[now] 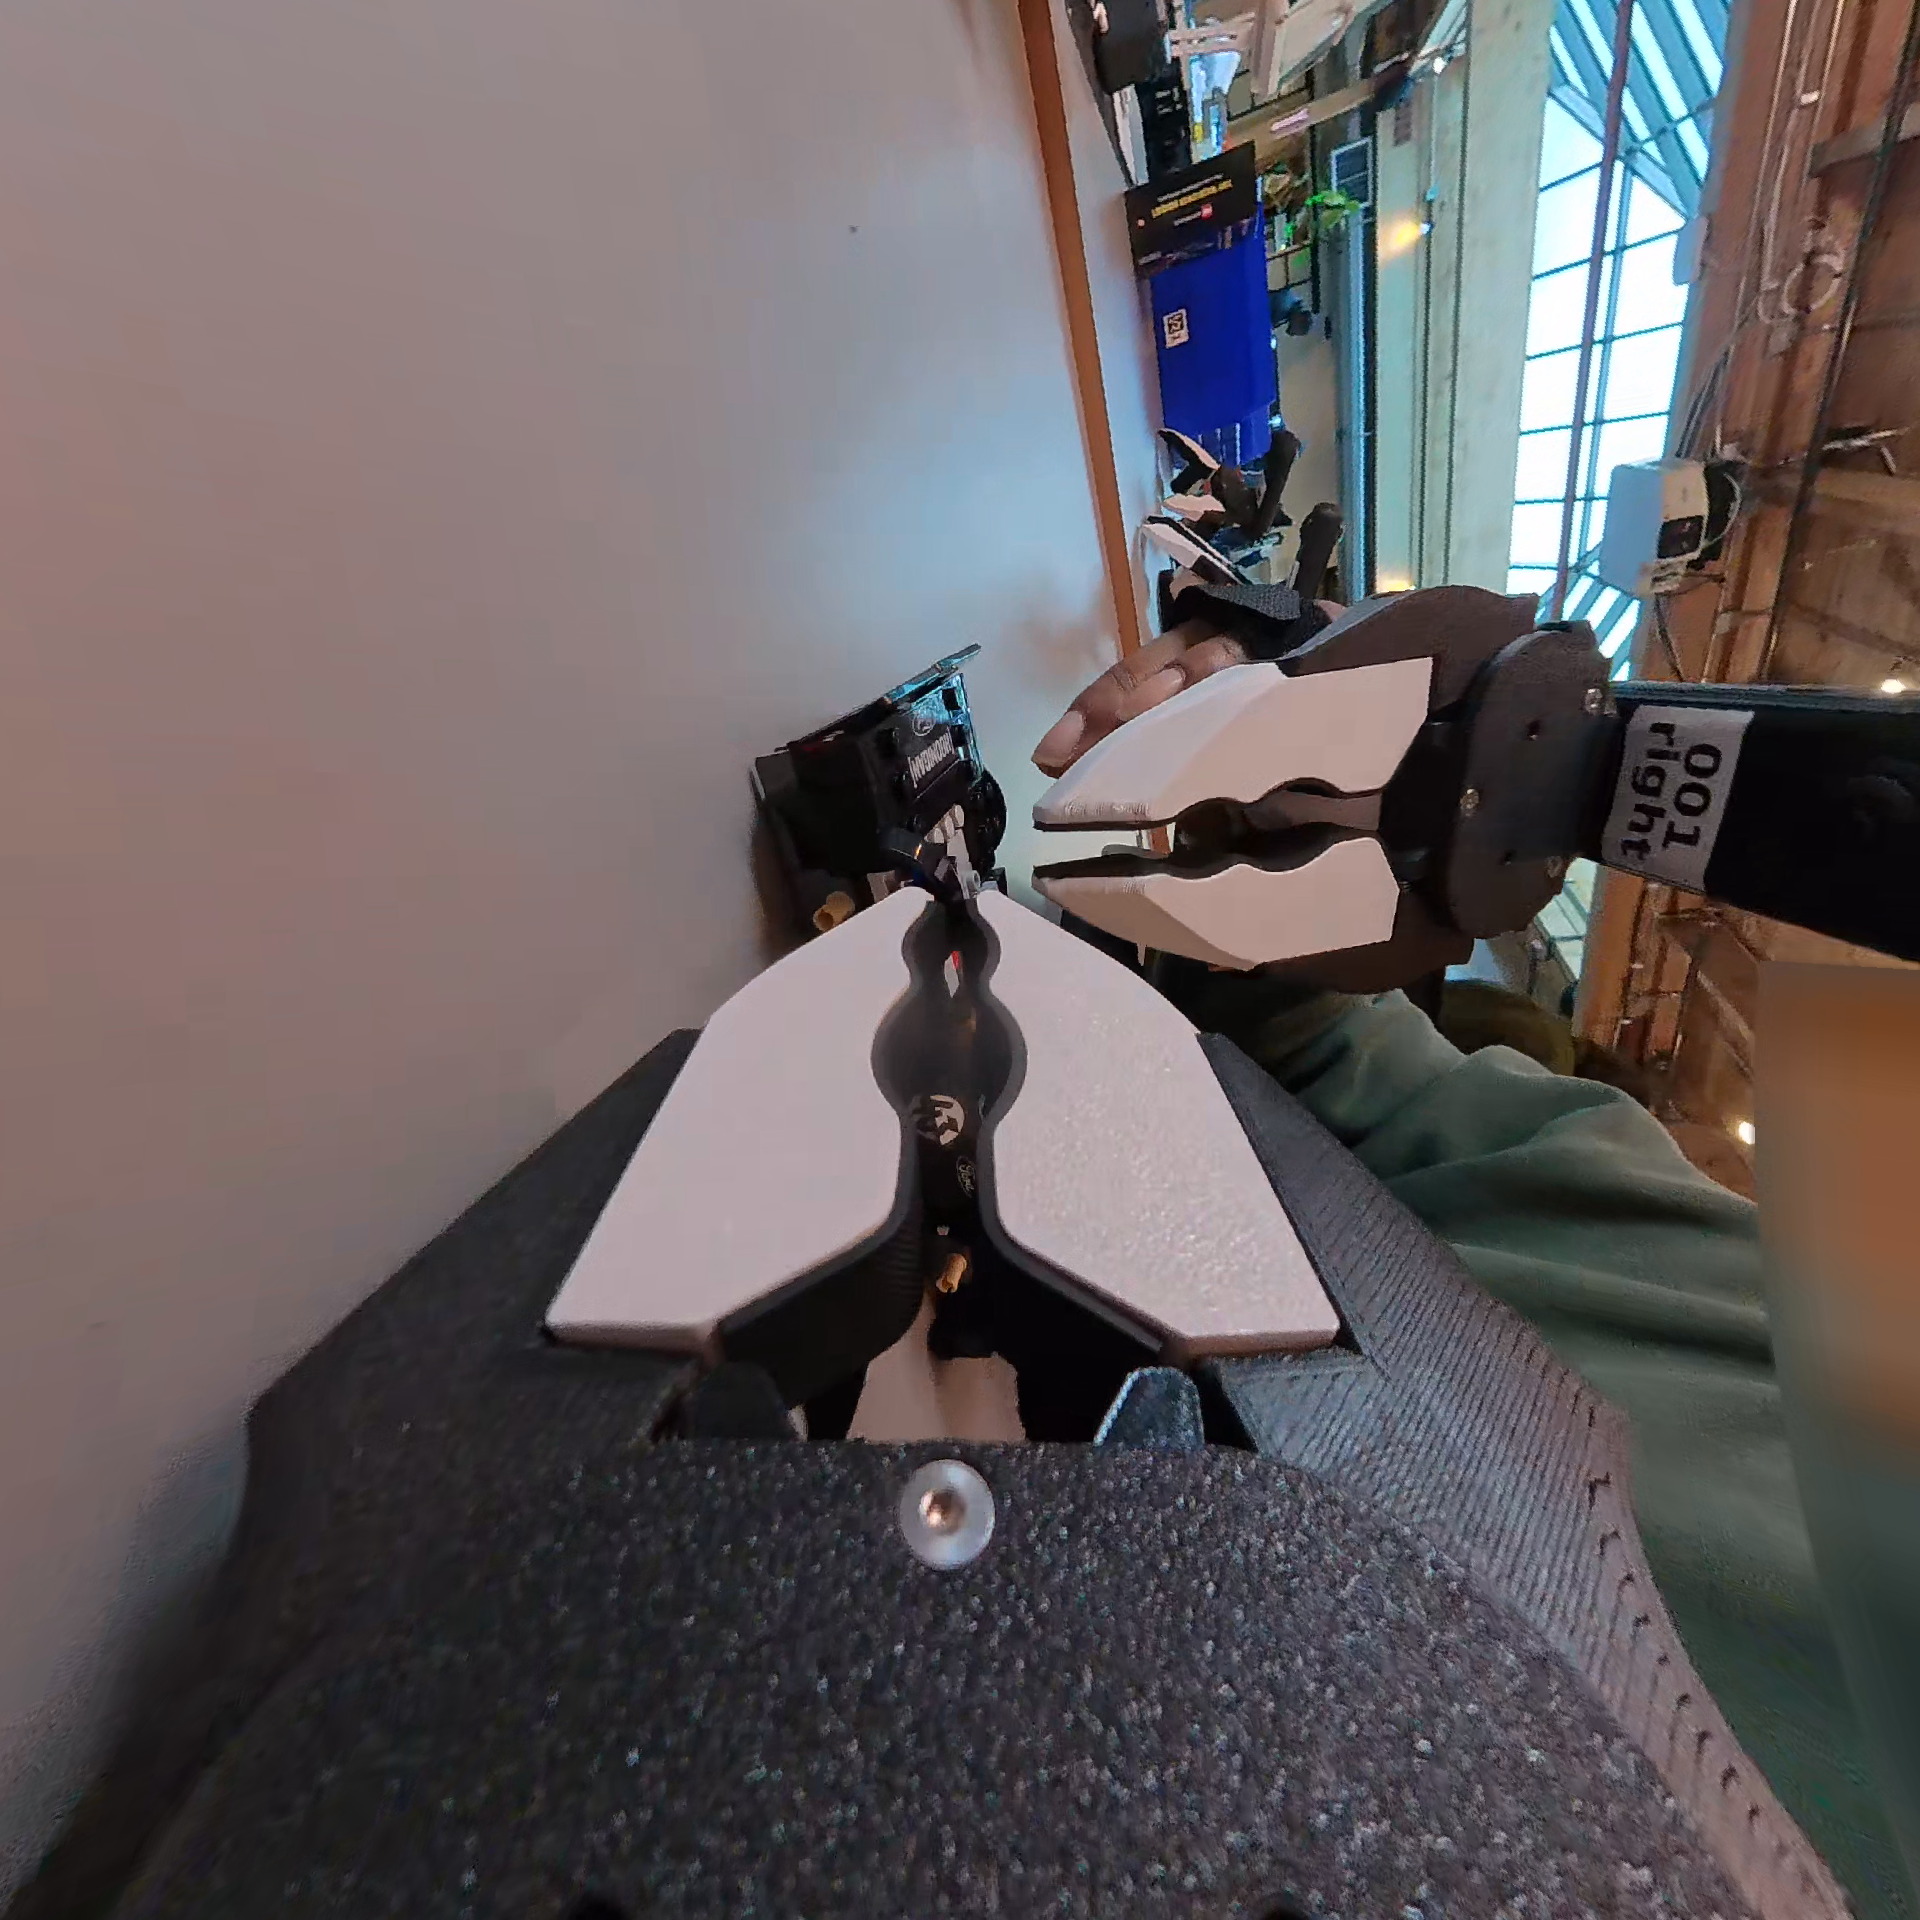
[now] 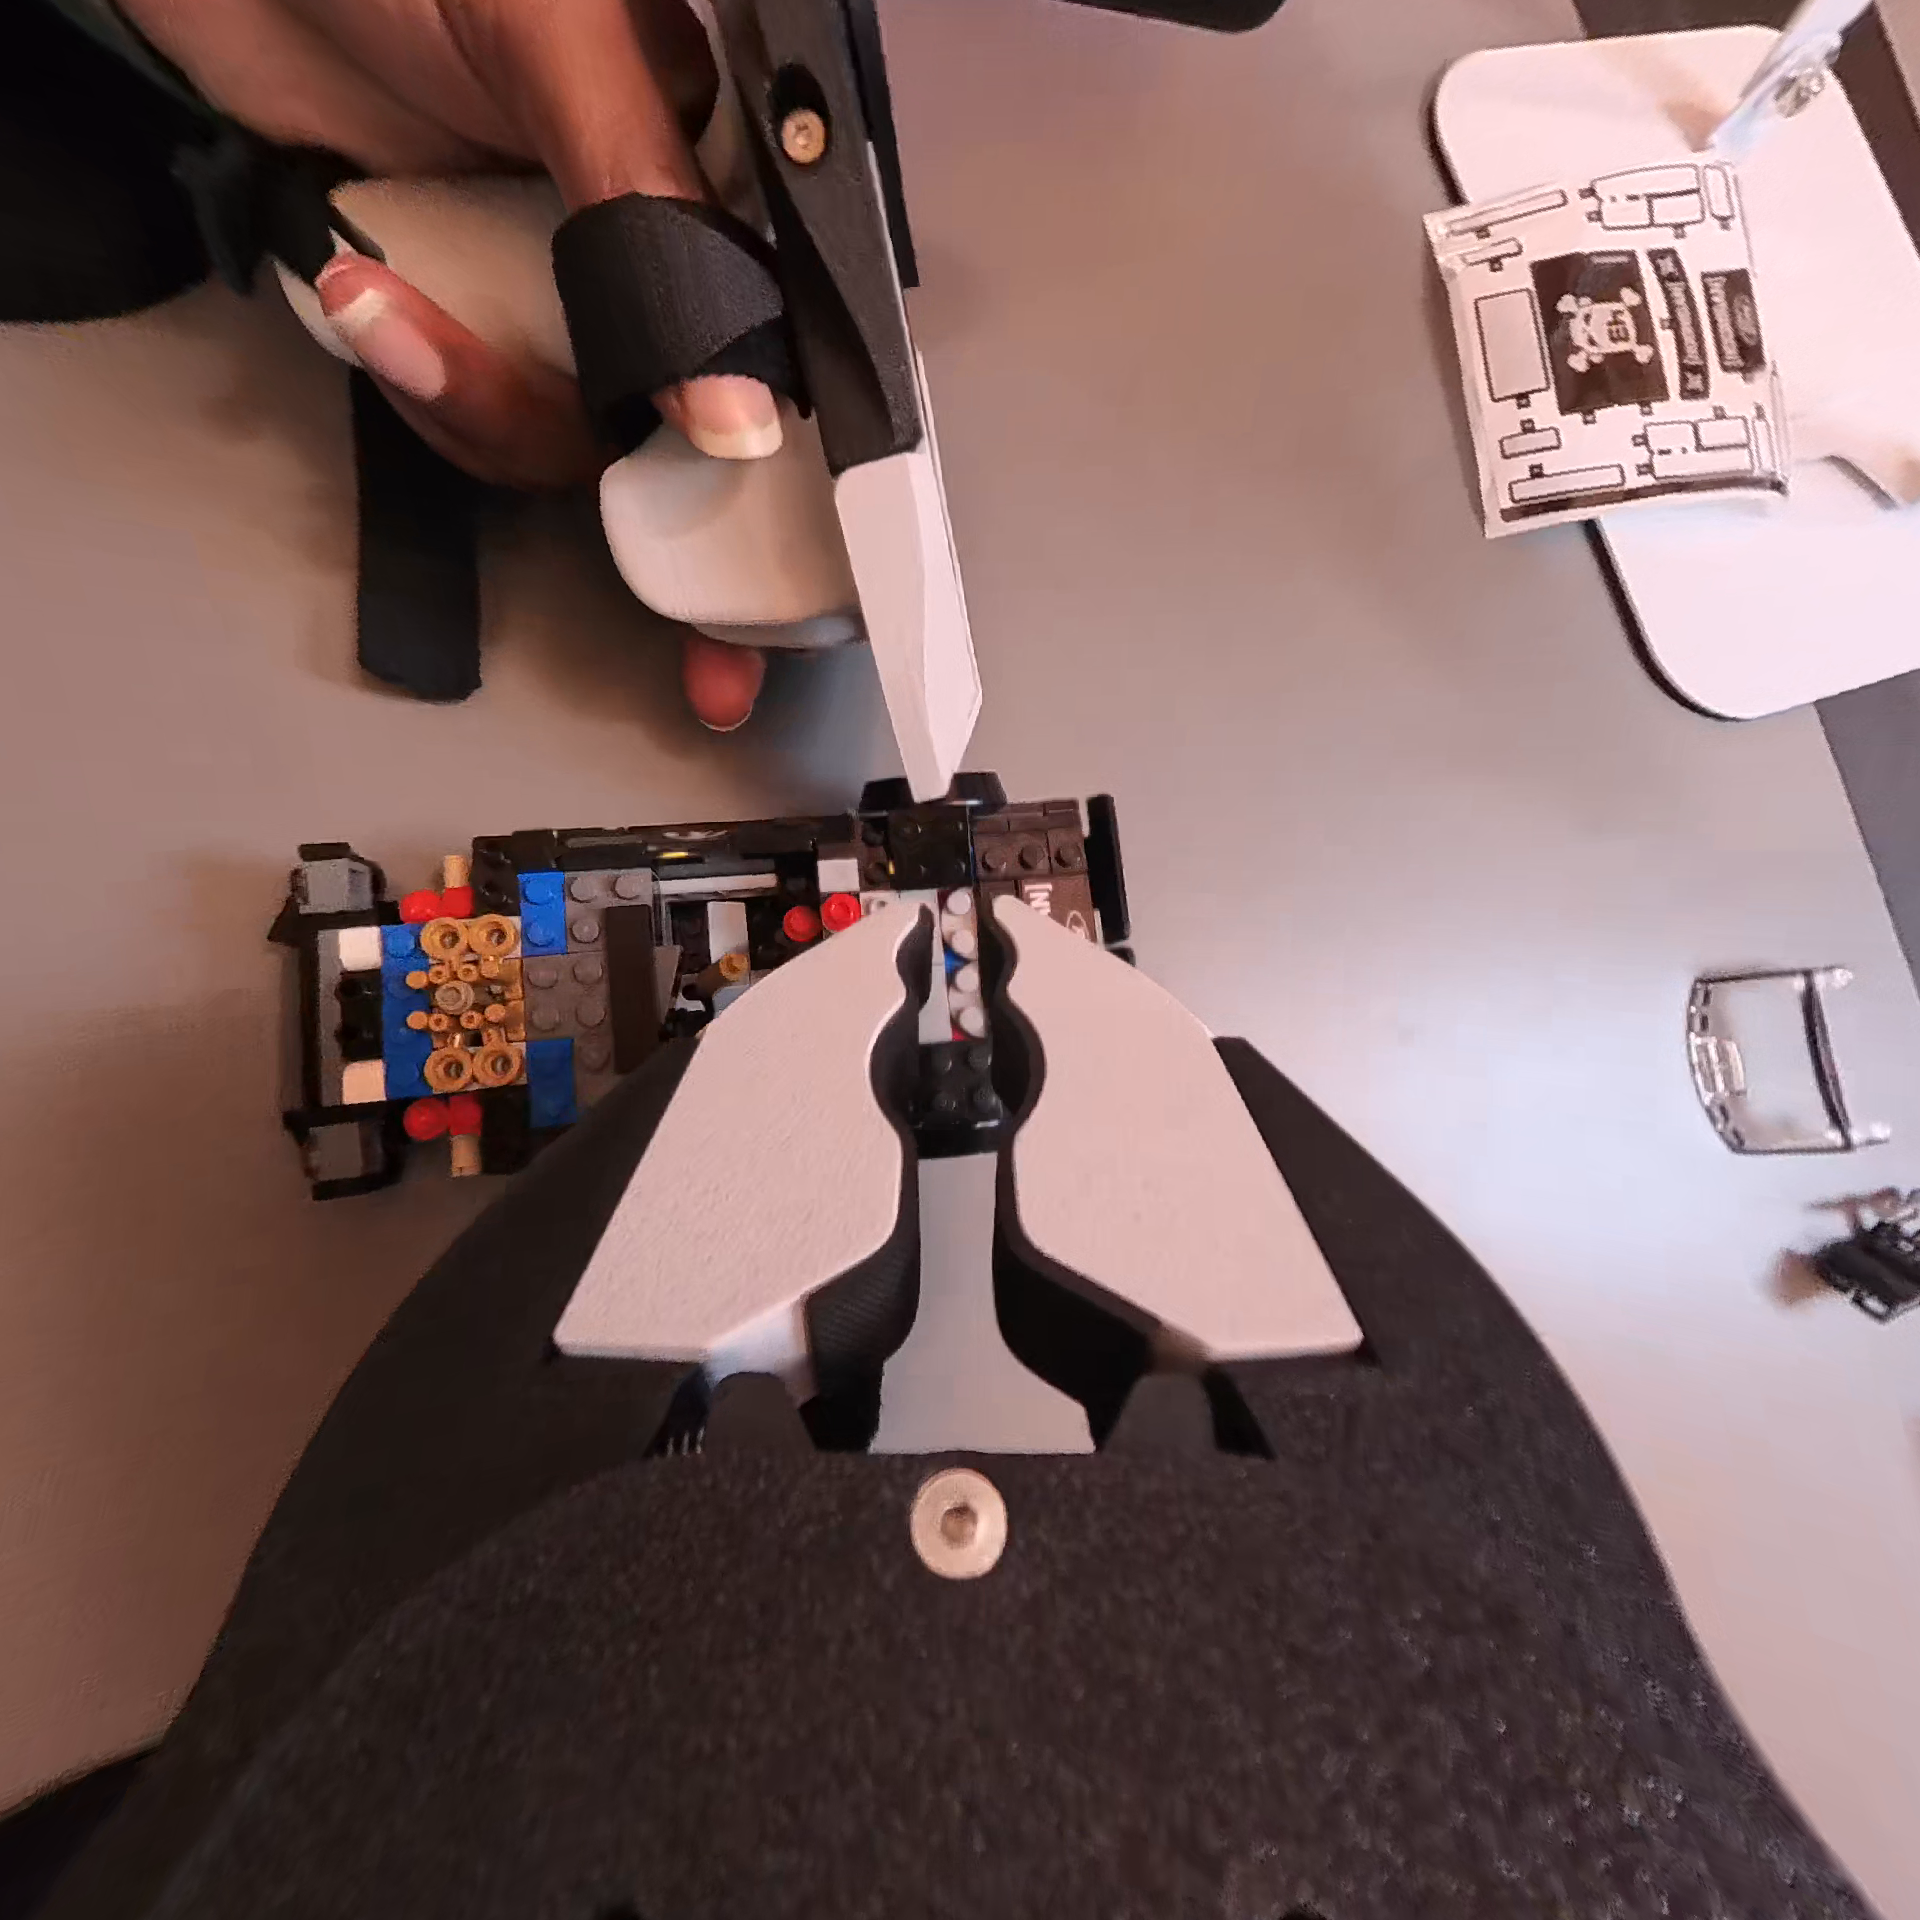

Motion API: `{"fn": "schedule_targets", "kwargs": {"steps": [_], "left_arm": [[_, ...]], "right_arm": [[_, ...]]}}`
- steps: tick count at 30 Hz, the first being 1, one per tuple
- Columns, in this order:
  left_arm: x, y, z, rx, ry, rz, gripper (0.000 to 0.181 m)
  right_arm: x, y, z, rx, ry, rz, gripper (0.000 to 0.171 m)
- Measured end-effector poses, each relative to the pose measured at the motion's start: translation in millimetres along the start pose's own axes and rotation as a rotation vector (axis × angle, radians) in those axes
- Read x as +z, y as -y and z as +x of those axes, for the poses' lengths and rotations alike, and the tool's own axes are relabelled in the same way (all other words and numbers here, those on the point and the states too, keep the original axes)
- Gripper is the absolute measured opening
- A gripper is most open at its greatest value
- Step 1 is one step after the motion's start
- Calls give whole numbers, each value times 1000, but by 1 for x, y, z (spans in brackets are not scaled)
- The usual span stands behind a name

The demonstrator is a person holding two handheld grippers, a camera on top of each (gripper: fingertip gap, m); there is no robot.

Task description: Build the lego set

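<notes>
Lying on the grey worktop (image 2: 1351, 831), the half-built lego car (image 2: 665, 997) is judged light, rigid, yet liable to shed bricks if squeezed; it is best held across its solid black sides. At its far side the left gripper (image 2: 940, 779) is seen nearly closed, tips against the car's black edge. From the near side the right gripper (image 2: 956, 914) is held slightly parted over the white studs, grasping nothing.
</notes>
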State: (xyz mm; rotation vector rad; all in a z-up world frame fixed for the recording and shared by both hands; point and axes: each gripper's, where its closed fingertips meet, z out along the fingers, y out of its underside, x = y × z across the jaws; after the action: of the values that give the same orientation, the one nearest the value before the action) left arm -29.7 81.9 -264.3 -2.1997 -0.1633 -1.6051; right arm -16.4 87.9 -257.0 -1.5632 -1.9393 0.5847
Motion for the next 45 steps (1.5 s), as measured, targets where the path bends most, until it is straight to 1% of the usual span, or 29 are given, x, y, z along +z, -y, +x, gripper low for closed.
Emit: {"fn": "schedule_targets", "kwargs": {"steps": [6, 11, 16, 19, 26, 34, 36, 39, 42, 45], "left_arm": [[3, 3, -3, -25, 14, 0, 3], [4, 3, -4, -24, 24, -8, 4], [6, 4, -5, -19, 31, -16, 5], [6, 4, -6, 2, 44, -27, 6], [7, 0, -7, 125, 94, -78, 7], [9, 1, -8, 225, 153, -106, 7], [9, 1, -9, 250, 169, -107, 7], [9, 2, -8, 262, 175, -108, 6], [10, 3, -8, 265, 178, -110, 6], [12, 3, -7, 233, 165, -121, 6]], "right_arm": [[11, 3, -2, -53, 52, -57, 8], [16, -2, 1, -57, 70, -123, 1], [17, -6, 2, -32, 98, -162, 0], [17, -6, 2, -35, 99, -171, 0], [17, -6, 2, -37, 87, -183, 0], [16, -13, 1, -42, 118, -229, 0], [16, -14, 1, -44, 117, -223, 0], [7, -7, 14, -37, 55, -172, 0], [-4, 4, 20, 11, 61, -123, 0], [-2, 2, 19, 32, 89, -136, 0]]}}
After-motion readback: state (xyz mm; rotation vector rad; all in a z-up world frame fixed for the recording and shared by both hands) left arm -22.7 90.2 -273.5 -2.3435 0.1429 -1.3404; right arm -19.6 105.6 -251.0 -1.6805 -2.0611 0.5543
